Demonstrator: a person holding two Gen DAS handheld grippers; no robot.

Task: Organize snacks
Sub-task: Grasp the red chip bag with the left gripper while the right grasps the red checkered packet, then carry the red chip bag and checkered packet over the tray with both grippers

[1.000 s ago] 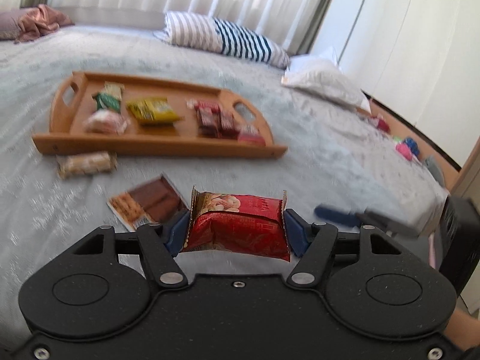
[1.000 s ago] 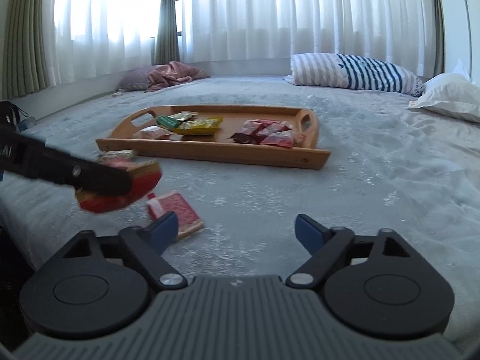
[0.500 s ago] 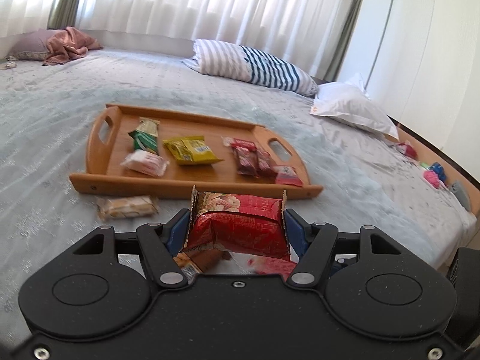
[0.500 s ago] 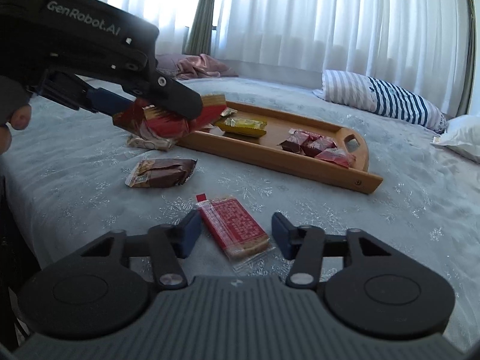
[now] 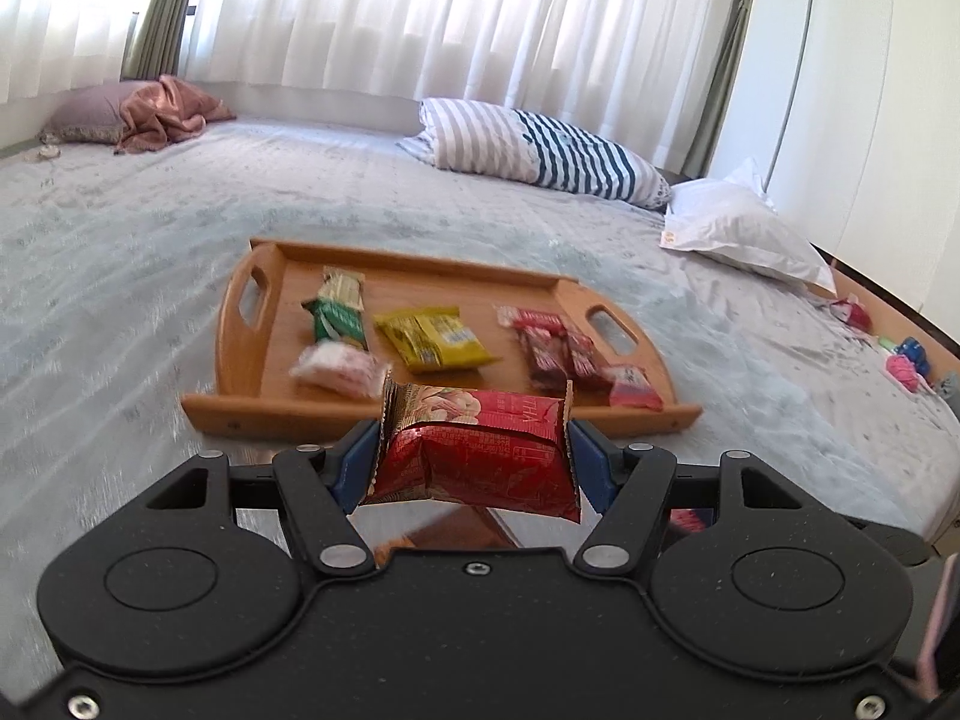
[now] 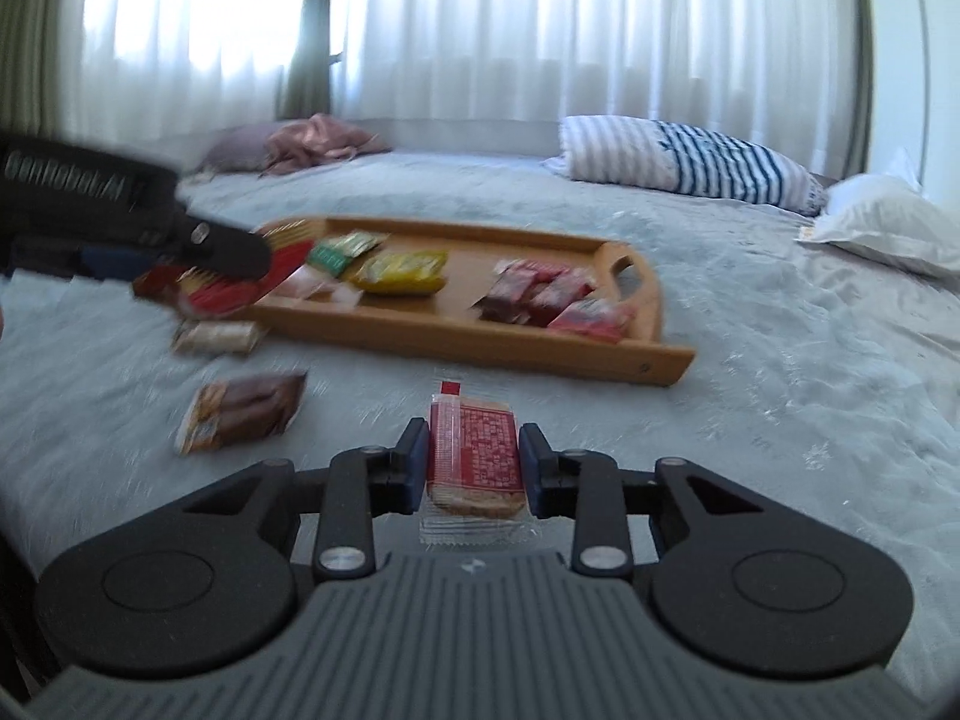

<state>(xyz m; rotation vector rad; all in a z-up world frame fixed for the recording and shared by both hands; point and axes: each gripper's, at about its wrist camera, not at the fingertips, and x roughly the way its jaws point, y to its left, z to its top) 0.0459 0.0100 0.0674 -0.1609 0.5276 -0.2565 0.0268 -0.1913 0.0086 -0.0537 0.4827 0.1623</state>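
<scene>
Left gripper (image 5: pixel 474 456): blue pads pressed against both ends of a red foil snack packet (image 5: pixel 474 450), which is crumpled between them and held clear of the bedspread (image 5: pixel 120 312). Right gripper (image 6: pixel 474 465): fingers bracket a flat red-labelled cracker pack (image 6: pixel 474 456) lying on the bedspread; pads sit right at its long edges, but whether they actually bear on it cannot be told. Right wrist view, just beyond and to the left: a brown chocolate-bar packet (image 6: pixel 243 411) on the cover, blurred; farther left, a pale wrapped bar (image 6: pixel 216 337) just in front of the tray's near rail. Left gripper body visible in the same view at the left edge, carrying the red packet above the near-left corner of the wooden tray (image 5: pixel 420 420). Tray contents, left wrist view, near to far: white-pink wrapped snack (image 5: pixel 339 366) near the front left; red wrappers (image 5: pixel 564 354) grouped at the right, one bright red pack (image 5: pixel 633 393) closest to the front rail; yellow packet (image 5: pixel 429 339) in the middle; green packet (image 5: pixel 339 318) behind left, touching a beige one (image 5: pixel 343 288). Beyond the tray: striped pillow (image 5: pixel 540 150), white pillow (image 5: pixel 738 228), pink cloth bundle (image 5: pixel 162 111), white curtains (image 5: pixel 450 18).
</scene>
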